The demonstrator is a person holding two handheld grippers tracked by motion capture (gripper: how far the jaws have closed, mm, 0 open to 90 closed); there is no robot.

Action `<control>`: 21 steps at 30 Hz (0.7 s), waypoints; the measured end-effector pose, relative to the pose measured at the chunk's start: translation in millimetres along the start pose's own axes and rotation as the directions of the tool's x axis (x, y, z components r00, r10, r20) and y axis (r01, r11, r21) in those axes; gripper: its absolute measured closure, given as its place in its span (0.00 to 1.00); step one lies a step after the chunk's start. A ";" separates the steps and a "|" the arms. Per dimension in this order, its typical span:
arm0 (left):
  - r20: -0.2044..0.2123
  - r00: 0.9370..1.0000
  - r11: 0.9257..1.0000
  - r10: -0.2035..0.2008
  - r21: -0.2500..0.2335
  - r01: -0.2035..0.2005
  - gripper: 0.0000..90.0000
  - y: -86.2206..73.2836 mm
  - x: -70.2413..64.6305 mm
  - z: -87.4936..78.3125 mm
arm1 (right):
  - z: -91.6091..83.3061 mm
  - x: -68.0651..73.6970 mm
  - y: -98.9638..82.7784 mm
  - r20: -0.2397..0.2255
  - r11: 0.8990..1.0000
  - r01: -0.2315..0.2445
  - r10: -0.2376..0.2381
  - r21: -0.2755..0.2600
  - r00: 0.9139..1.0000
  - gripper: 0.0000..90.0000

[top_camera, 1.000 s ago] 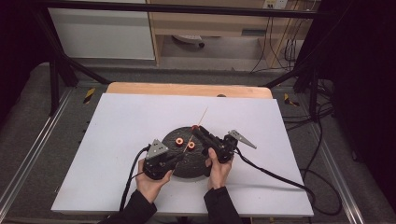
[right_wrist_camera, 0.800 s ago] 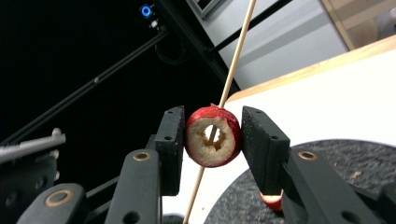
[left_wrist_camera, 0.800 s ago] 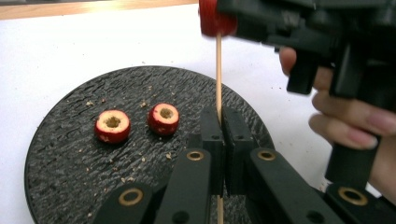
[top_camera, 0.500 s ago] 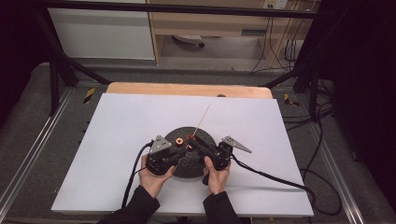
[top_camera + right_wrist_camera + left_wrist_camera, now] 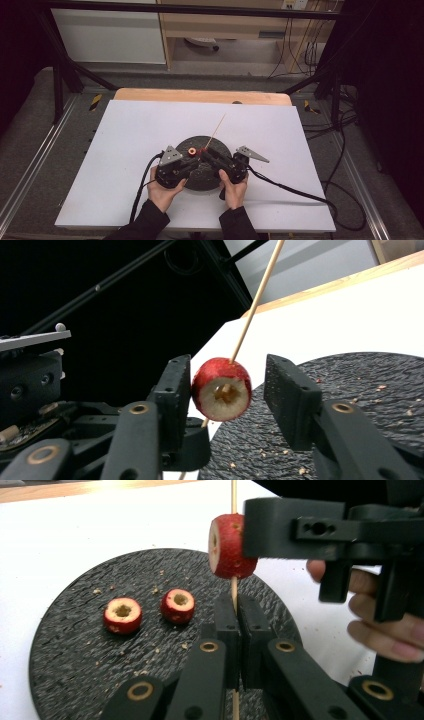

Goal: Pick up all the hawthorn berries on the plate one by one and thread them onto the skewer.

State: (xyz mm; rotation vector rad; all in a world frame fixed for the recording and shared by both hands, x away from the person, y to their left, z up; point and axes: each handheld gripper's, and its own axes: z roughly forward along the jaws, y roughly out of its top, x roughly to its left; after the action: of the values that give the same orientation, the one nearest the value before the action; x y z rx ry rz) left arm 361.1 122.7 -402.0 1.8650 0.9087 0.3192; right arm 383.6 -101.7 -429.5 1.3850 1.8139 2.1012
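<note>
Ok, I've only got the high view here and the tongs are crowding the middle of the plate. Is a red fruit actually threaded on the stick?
Observer: Yes. In the right gripper view the red fruit is speared on the stick, which enters at its top, and the cored hole faces the camera.
Operator: Are the right tongs clamped on it?
Observer: No. The jaws of the right tongs have just been opening. The fruit sits between them, close against one pad, with a clear gap to the other.
</note>
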 end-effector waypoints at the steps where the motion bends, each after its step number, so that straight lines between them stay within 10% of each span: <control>1: 0.000 1.000 1.000 0.001 0.000 -0.001 0.98 -0.7 1.1 -1.8 | -1.0 0.1 1.9 0.003 1.000 0.011 -0.011 0.000 1.000 0.56; 11: -0.007 1.000 1.000 0.024 0.019 -0.024 0.98 -13.3 15.6 -22.2 | -14.1 -10.4 25.4 0.091 0.989 0.092 -0.102 0.114 0.991 0.29; 21: -0.029 0.998 0.996 0.057 0.073 -0.054 0.98 -33.7 30.4 -45.8 | -19.3 -18.1 33.9 0.138 0.943 0.178 -0.223 0.280 0.965 0.09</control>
State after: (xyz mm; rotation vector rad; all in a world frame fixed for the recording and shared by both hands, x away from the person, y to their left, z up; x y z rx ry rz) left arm 340.4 182.4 -414.9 1.9595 0.9008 0.3539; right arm 399.1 -137.3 -410.9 1.3122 2.1229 1.6386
